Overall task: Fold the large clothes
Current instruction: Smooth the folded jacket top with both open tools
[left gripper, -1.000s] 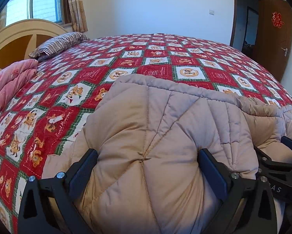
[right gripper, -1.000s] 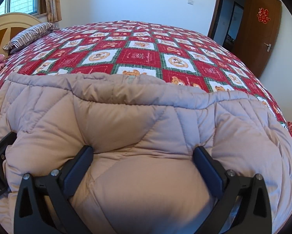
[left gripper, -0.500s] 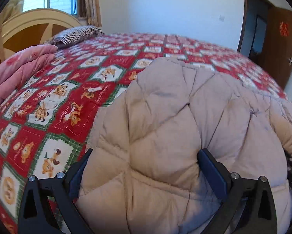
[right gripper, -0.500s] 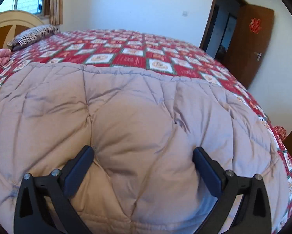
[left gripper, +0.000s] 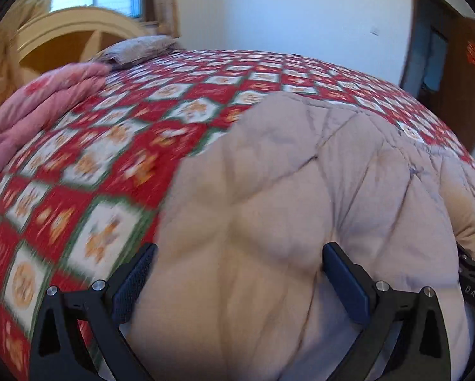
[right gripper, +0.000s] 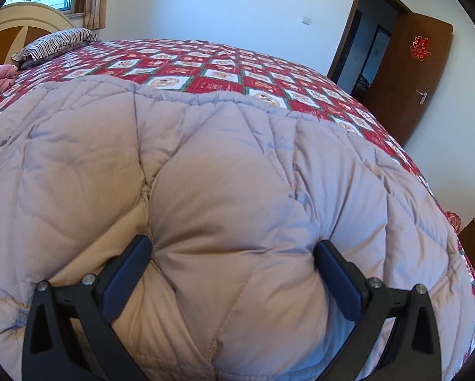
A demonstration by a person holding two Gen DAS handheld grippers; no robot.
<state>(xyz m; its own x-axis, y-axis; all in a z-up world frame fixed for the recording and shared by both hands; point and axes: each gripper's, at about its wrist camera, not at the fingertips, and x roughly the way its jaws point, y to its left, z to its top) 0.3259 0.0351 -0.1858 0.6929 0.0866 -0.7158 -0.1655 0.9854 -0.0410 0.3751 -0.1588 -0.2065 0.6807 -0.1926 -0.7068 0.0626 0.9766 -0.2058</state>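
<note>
A large beige quilted padded garment (left gripper: 301, 190) lies on the bed, filling the lower part of both views; it also shows in the right wrist view (right gripper: 221, 174). My left gripper (left gripper: 237, 273) has its fingers spread wide with a thick bulge of the garment between them. My right gripper (right gripper: 234, 263) likewise holds a puffy bulge of the garment between its wide-set fingers. The right gripper's body shows at the left view's right edge (left gripper: 474, 273). Whether the pads press the fabric is hard to tell.
The bed has a red, white and green patterned cover (right gripper: 205, 73). A folded pink blanket (left gripper: 46, 104) and a striped pillow (right gripper: 56, 44) lie by the wooden headboard (left gripper: 65, 44). A brown door (right gripper: 409, 73) stands open at the right.
Both grippers have risen and tilted with the garment bulging between their fingers. The left view is swinging and blurred, showing more of the headboard and pink blanket.
</note>
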